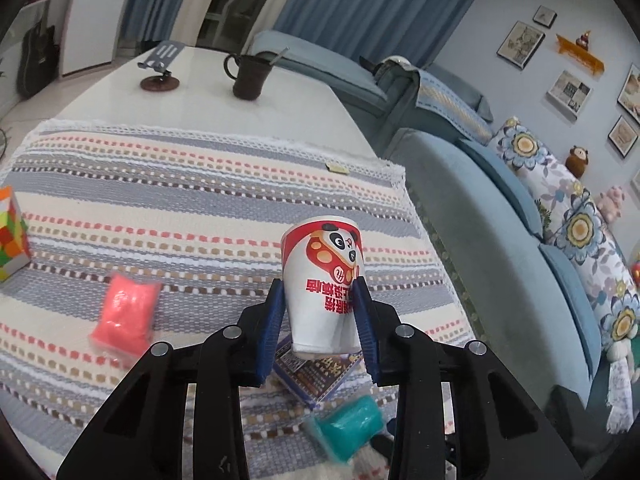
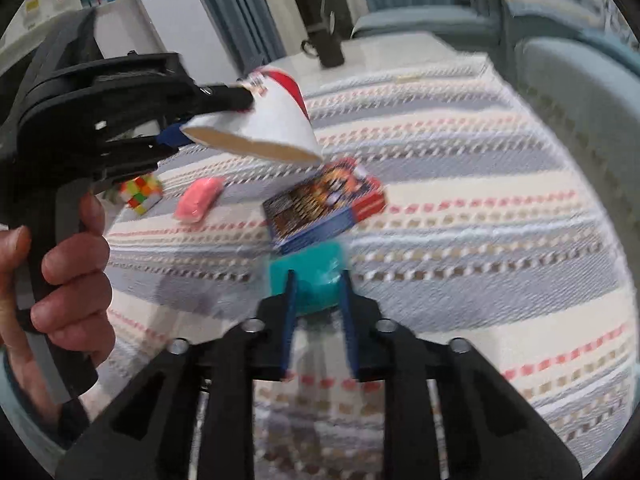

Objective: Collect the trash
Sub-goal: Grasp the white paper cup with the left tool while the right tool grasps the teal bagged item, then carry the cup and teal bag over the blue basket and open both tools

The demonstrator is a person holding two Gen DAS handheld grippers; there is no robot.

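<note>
My left gripper (image 1: 320,288) is shut on a white paper cup (image 1: 322,280) with a red panda print and holds it above the striped cloth; the cup also shows in the right wrist view (image 2: 264,124), squeezed and tilted. My right gripper (image 2: 318,276) is shut on a teal packet (image 2: 310,280), which shows low in the left wrist view (image 1: 348,428). A blue printed box (image 2: 324,208) lies on the cloth just beyond the teal packet, under the cup (image 1: 316,376). A pink packet (image 1: 126,316) lies to the left (image 2: 199,199).
A striped woven cloth (image 1: 180,200) covers the near table. A colourful cube (image 1: 10,232) sits at the left (image 2: 142,192). A dark mug (image 1: 248,76) and a small stand (image 1: 160,68) are at the far end. A blue sofa (image 1: 500,240) runs along the right.
</note>
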